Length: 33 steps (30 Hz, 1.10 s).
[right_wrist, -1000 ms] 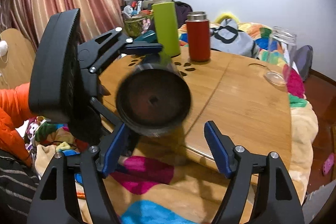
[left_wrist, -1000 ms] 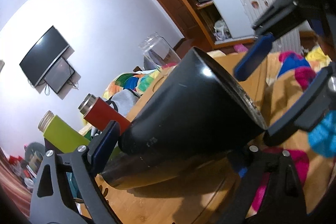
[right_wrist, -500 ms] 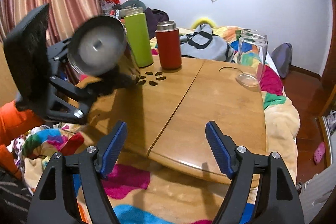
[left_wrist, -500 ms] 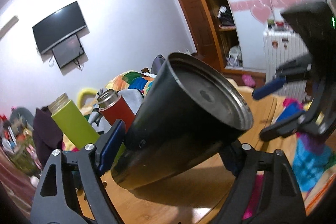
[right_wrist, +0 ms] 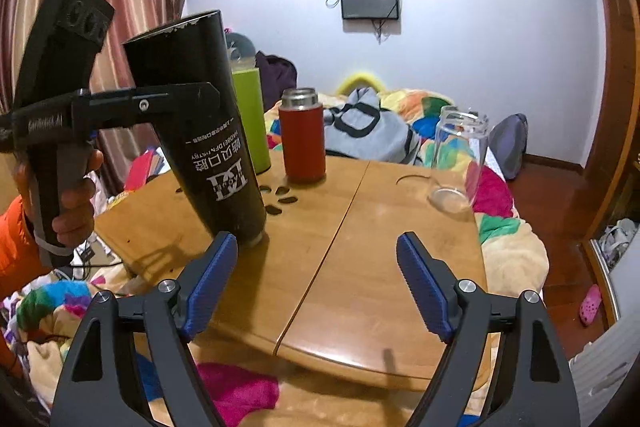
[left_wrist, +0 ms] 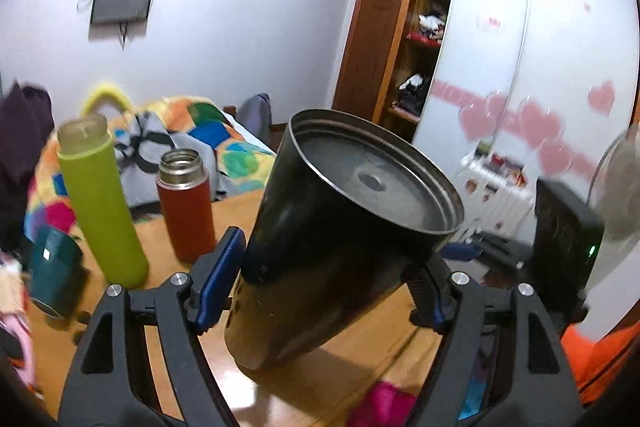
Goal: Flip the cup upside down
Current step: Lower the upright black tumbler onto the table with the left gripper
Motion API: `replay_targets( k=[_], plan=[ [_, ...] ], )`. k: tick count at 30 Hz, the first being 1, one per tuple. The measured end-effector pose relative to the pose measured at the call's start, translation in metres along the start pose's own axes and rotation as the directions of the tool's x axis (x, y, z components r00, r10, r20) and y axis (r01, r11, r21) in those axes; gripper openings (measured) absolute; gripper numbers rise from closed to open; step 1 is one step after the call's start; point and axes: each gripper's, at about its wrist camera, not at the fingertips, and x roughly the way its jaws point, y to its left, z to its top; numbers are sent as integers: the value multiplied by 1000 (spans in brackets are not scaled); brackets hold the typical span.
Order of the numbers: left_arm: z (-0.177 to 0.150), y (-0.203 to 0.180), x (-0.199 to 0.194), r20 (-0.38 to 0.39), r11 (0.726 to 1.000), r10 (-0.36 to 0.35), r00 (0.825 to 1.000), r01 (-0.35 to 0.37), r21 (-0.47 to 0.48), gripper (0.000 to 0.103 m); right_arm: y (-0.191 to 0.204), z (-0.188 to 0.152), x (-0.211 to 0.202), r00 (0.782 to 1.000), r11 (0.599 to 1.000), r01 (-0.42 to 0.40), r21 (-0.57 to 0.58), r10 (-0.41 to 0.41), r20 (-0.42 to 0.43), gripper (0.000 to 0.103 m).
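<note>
Black cup (right_wrist: pixel 204 131) clamped in left hand-held gripper (left_wrist: pixel 320 279), base up, long axis tilted, rim low over counter (right_wrist: pixel 360 227); right hand-held gripper (right_wrist: pixel 316 283) wide, empty, just beside.

Showing bright, even indoor light in both views; bending straight lines toward dark rounded fisheye corners; smearing with motion blur at the left wrist view's right edge; casting soft shadows on the table (right_wrist: pixel 360 227) near its left edge
</note>
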Motion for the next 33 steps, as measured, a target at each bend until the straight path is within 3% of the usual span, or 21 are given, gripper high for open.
replay_targets(
  k=[6,15,33],
  plan=[
    [6,9,2,-7,999,-16,1000,15,-32,74,-2,3,2,1000,1000,1,26,-2,20,80],
    [3,20,-3,1,998,56,998,-56,-28,73,-1,3,6,1000,999,-2,34,1,24,80],
    [-3,9,-22,57,993,117,992,-118,24,73,4,10,0,999,999,0,36,-2,44,80]
  ],
)
